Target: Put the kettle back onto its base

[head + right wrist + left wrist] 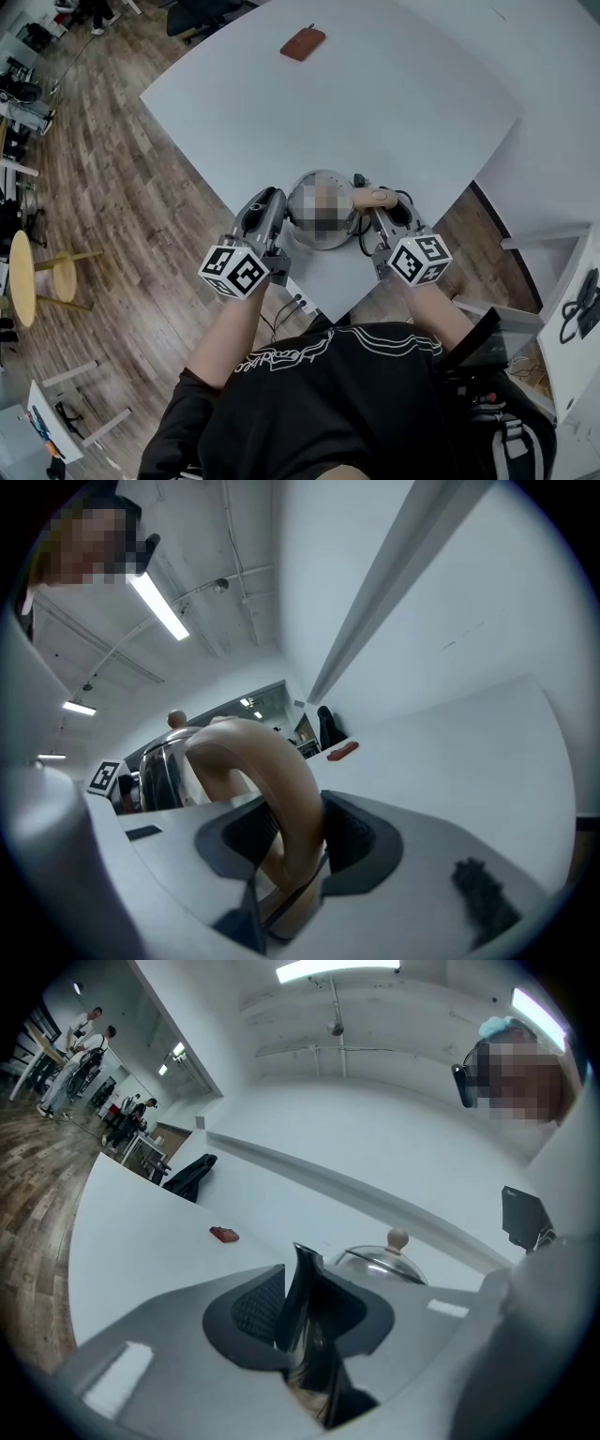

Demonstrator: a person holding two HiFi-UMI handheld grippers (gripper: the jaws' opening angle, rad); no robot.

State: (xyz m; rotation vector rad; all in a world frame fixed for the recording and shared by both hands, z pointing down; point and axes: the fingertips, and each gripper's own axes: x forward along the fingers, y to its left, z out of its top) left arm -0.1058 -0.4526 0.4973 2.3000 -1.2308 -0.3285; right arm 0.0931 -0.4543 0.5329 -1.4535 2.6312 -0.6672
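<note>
Kettle (322, 177) of polished steel stands at the near edge of the white desk (375, 103), between the two grippers. The left gripper (305, 1321) has its jaws clamped on the kettle's dark spout (302, 1288); behind it the domed lid carries a small round knob (398, 1238). The right gripper (286, 855) has its jaws closed on the tan looped handle (281, 771). A black round base (404, 210) shows just beside the kettle, partly hidden under the right gripper. Whether the kettle rests on it cannot be told. Well apart, on the far side of the desk, lies a reddish-brown pouch (303, 43).
</note>
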